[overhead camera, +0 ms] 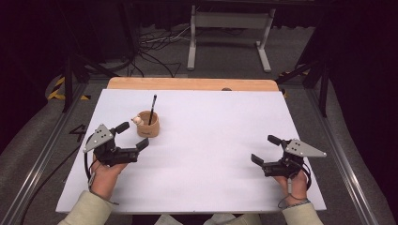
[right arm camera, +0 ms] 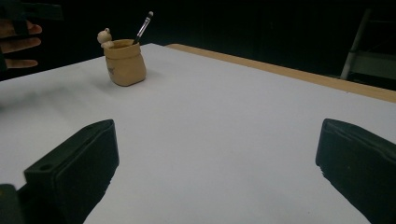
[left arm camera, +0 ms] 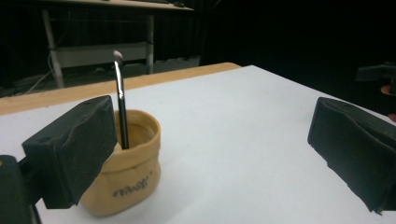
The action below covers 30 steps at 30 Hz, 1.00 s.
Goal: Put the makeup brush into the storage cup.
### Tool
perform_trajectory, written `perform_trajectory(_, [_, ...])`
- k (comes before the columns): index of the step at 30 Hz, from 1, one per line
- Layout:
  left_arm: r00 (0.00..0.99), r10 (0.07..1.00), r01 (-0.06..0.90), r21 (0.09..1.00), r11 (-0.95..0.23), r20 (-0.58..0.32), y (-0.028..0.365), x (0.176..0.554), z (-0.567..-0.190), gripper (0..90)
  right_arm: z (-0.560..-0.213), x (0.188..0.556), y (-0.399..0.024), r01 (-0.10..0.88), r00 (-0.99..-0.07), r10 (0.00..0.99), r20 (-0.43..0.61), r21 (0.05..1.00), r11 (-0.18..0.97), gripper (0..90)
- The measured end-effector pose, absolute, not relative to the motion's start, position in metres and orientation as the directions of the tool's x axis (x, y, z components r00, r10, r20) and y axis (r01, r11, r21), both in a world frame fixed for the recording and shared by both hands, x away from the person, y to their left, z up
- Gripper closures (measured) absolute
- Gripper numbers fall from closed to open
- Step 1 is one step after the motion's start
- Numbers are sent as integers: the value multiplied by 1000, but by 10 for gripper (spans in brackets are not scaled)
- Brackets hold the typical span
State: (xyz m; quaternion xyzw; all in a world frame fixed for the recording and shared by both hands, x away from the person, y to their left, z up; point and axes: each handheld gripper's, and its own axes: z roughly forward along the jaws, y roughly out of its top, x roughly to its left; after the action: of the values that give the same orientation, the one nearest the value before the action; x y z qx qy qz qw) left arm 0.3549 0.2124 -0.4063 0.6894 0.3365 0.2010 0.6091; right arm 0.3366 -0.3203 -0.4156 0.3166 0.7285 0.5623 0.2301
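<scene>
**Both tongs spread, pot with brush by my left one**

My left tongs (overhead camera: 132,135) sit on the left side of the white table (overhead camera: 206,154), jaws spread wide and holding nothing. The tan pot (overhead camera: 148,124) stands upright just beyond them, near the far-left part of the table. In the left gripper view the pot (left arm camera: 126,168) is right behind my left-hand jaw pad, very close, but I can't tell if the pad touches it. A thin black brush (overhead camera: 152,109) stands in the pot, leaning a bit, its tip up above the rim. A small pale figure (overhead camera: 136,120) sits at the pot's rim on the left side.

My right tongs (overhead camera: 266,149) are on the right side of the table, well apart from the pot, jaws also spread, nothing between them. In the right gripper view the pot (right arm camera: 124,62) is far off across bare table, brush (right arm camera: 144,27) poking out, figure (right arm camera: 105,36) at the rim.

Wooden strip (overhead camera: 192,84) runs along the table's far edge.
</scene>
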Motion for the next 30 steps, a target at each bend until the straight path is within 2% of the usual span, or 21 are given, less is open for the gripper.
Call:
perform_trajectory(13, [720,687,204,976,-76,-97,215,334,-425,21,-421,330,-323,170,-671,741,21,977,126,0])
perform_trajectory(30, [724,679,219,973,-66,-117,227,328,-449,19,-437,322,-321,103,-700,714,-17,987,125,0])
